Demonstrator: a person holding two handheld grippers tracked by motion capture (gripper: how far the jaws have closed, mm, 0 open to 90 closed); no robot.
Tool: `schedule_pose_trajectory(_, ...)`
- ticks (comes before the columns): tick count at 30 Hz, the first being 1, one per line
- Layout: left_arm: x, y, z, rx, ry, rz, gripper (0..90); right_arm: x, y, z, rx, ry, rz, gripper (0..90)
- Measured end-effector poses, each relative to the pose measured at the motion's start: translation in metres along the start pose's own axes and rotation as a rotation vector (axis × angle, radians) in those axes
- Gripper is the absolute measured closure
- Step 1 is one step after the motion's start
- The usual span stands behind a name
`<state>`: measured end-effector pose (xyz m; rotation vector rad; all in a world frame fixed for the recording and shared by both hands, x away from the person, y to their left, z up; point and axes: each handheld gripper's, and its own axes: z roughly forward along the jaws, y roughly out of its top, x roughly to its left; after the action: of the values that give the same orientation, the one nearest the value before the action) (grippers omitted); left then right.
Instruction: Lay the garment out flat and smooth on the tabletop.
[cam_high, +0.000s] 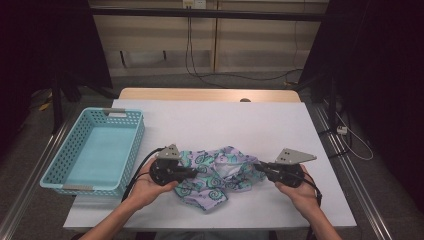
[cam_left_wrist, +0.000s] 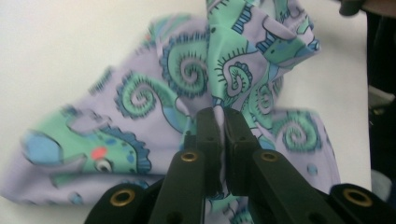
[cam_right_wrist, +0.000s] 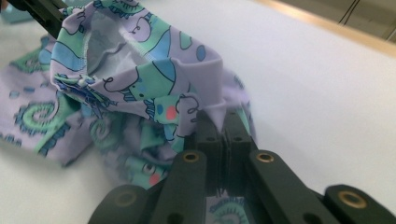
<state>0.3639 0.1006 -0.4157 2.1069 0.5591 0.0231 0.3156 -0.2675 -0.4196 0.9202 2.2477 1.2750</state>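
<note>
Table (cam_high: 280, 125) with a white rectangular top spans the high view, a strip of pale wood showing along its far edge at twelve o'clock. Next in size, a light blue perforated plastic basket (cam_high: 96, 150) sits at about nine o'clock on the table's left edge, well apart from the cloth. A crumpled lilac stretch garment printed with green spirals and blue seahorses (cam_high: 215, 175) lies near six o'clock on the table's near half, bunched between the two tools. The left gripper (cam_high: 196, 171), held in the person's left hand (cam_high: 147, 189), meets the garment's edge at nine o'clock; in the left gripper view its black jaws stand pressed together with a fold of the printed fabric (cam_left_wrist: 187, 88) pinched between them. The right gripper (cam_high: 261, 167), held in the right hand (cam_high: 300, 192), meets the garment's edge at three o'clock; in the right gripper view its jaws are likewise clamped on a raised fold of the cloth (cam_right_wrist: 154, 79), which lifts off the table there.
</note>
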Motion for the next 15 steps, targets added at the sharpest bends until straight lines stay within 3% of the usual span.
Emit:
schedule_pose_trajectory(6, 0.007, 0.025, -0.014, -0.104, 0.066, -0.009, 87.0, -0.013, 0.022, -0.009, -0.077, -0.050, 0.013, 88.3)
schedule_pose_trajectory(7, 0.007, 0.025, -0.014, -0.104, 0.066, -0.009, 87.0, -0.016, 0.026, -0.010, -0.090, -0.059, 0.014, 88.3)
schedule_pose_trajectory(8, 0.011, 0.034, -0.019, -0.139, 0.087, -0.006, 87.1, -0.018, 0.032, -0.012, -0.107, -0.066, 0.012, 88.4)
schedule_pose_trajectory(9, 0.011, 0.034, -0.019, -0.139, 0.087, -0.006, 87.1, -0.020, 0.036, -0.013, -0.116, -0.070, 0.009, 88.4)
schedule_pose_trajectory(10, 0.013, 0.044, -0.023, -0.165, 0.120, 0.003, 87.1, -0.022, 0.042, -0.014, -0.127, -0.077, 0.006, 88.5)
schedule_pose_trajectory(11, 0.015, 0.049, -0.025, -0.184, 0.124, 0.000, 87.1, -0.024, 0.046, -0.014, -0.137, -0.079, 0.003, 88.6)
schedule_pose_trajectory(15, 0.024, 0.065, -0.029, -0.204, 0.173, -0.003, 87.1, -0.032, 0.065, -0.017, -0.156, -0.102, -0.014, 88.8)
